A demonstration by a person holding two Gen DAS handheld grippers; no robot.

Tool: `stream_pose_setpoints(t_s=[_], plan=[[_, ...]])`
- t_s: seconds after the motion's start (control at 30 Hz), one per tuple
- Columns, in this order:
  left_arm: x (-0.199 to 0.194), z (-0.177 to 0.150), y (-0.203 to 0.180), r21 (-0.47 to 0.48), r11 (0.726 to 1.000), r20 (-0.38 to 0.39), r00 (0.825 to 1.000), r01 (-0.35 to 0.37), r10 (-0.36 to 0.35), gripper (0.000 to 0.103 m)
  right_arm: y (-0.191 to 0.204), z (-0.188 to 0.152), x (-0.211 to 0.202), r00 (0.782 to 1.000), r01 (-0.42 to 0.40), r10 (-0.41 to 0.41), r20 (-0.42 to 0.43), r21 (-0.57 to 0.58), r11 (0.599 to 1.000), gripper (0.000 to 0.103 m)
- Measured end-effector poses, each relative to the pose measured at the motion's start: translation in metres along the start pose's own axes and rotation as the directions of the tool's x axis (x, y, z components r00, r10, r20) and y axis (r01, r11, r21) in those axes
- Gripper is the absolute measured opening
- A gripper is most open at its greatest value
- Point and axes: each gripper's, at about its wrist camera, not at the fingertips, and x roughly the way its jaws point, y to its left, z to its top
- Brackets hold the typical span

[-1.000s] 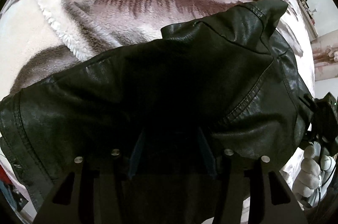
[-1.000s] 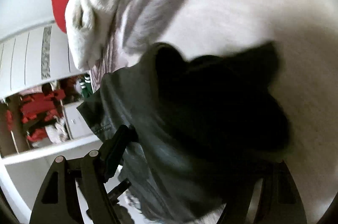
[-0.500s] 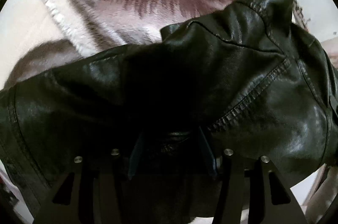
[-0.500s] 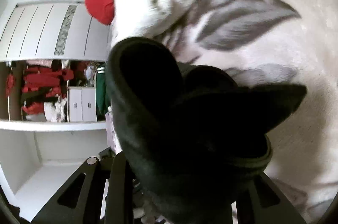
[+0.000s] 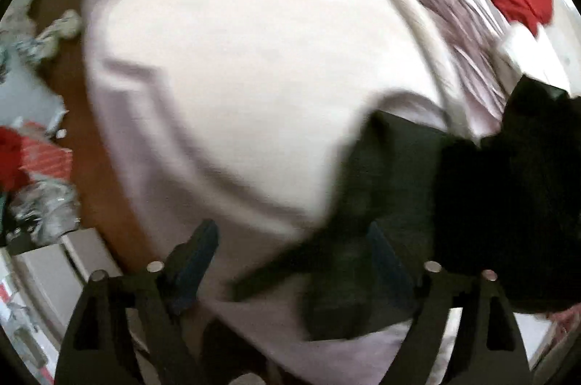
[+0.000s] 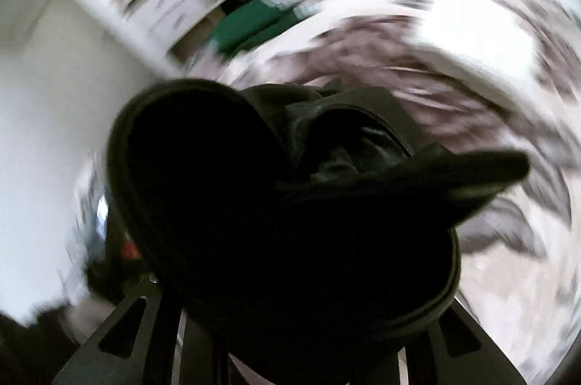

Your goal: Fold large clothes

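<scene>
at left, our left hand-held gripper is opening, its jaws wide over the pale bed, pressing nothing. at right, the black jacket hangs bunched in our right hand-held gripper, clamped tight. we judge a fold under way; next calls for regrasping an edge. no containers visible.

Jacket: black leather, faint sheen (creased); blanket: pale soft cloth; gripper fingers: matt black plastic
</scene>
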Motion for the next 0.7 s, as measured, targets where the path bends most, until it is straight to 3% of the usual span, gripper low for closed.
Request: stream_pose_setpoints(t_s=[0.1, 0.17, 0.2, 0.27, 0.3, 0.4, 0.47, 0.57, 0.7], plan=[[-0.018, -0.01, 0.048, -0.071, 0.995, 0.043, 0.996, -0.069, 0.073, 0.085, 0.08, -0.02, 0.056, 0.99, -0.03, 0.003, -0.14, -0.192, 0.981, 0.027], [-0.023, -0.016, 0.078, -0.12, 0.986, 0.062, 0.991, -0.114, 0.122, 0.085, 0.114, -0.043, 0.102, 0.968, -0.066, 0.001, -0.25, -0.252, 0.966, 0.027], [-0.02, -0.016, 0.082, -0.133, 0.984, 0.058, 0.991, -0.116, 0.124, 0.085, 0.124, -0.058, 0.129, 0.946, -0.078, -0.01, -0.325, -0.256, 0.963, 0.027], [-0.015, -0.02, 0.095, -0.171, 0.98, 0.042, 0.993, -0.1, 0.109, 0.085, 0.126, -0.077, 0.163, 0.904, -0.086, -0.006, -0.427, -0.195, 0.977, 0.031], [-0.015, -0.022, 0.099, -0.184, 0.979, 0.037, 0.995, -0.087, 0.095, 0.085, 0.119, -0.077, 0.17, 0.89, -0.117, 0.044, -0.455, -0.133, 0.984, 0.037], [-0.015, -0.03, 0.101, -0.193, 0.98, 0.033, 0.998, -0.053, 0.06, 0.085, 0.097, -0.064, 0.158, 0.844, -0.235, 0.236, -0.482, 0.063, 0.97, 0.069], [-0.012, -0.032, 0.096, -0.191, 0.981, 0.023, 0.999, -0.027, 0.032, 0.085, 0.073, -0.052, 0.131, 0.816, -0.288, 0.338, -0.469, 0.177, 0.941, 0.077], [-0.004, -0.032, 0.086, -0.193, 0.981, 0.009, 1.0, 0.014, -0.013, 0.086, 0.029, -0.035, 0.084, 0.814, -0.335, 0.419, -0.402, 0.264, 0.904, 0.083], [0.001, -0.032, 0.067, -0.186, 0.982, -0.011, 0.999, 0.035, -0.038, 0.087, -0.065, -0.027, 0.052, 0.881, -0.232, 0.349, -0.32, 0.351, 0.907, 0.089]])
